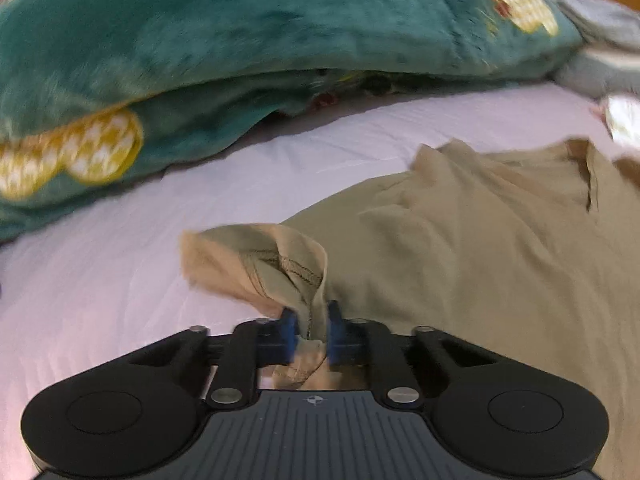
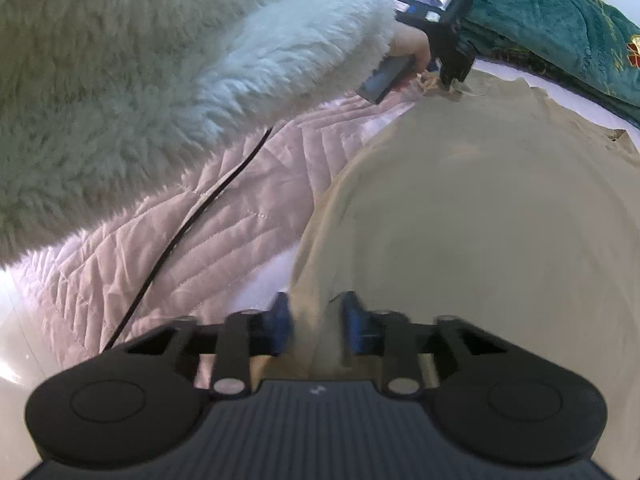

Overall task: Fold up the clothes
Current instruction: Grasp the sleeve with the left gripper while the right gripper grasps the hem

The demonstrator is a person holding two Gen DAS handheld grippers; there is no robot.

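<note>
Left wrist view: left gripper clamps a bunched hem of the tan garment on the pink bedsheet. Right gripper pinches the garment's edge.

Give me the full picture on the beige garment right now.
The beige garment looks like a thin, soft knit top, spread mostly flat but wrinkled on the pale pink bedspread. A stitched hem corner is bunched up and pinched in the left tongs; the right tongs are shut on another edge. A seam or opening shows near its far end. The green plush blanket lies beyond it, apart from it.
</note>
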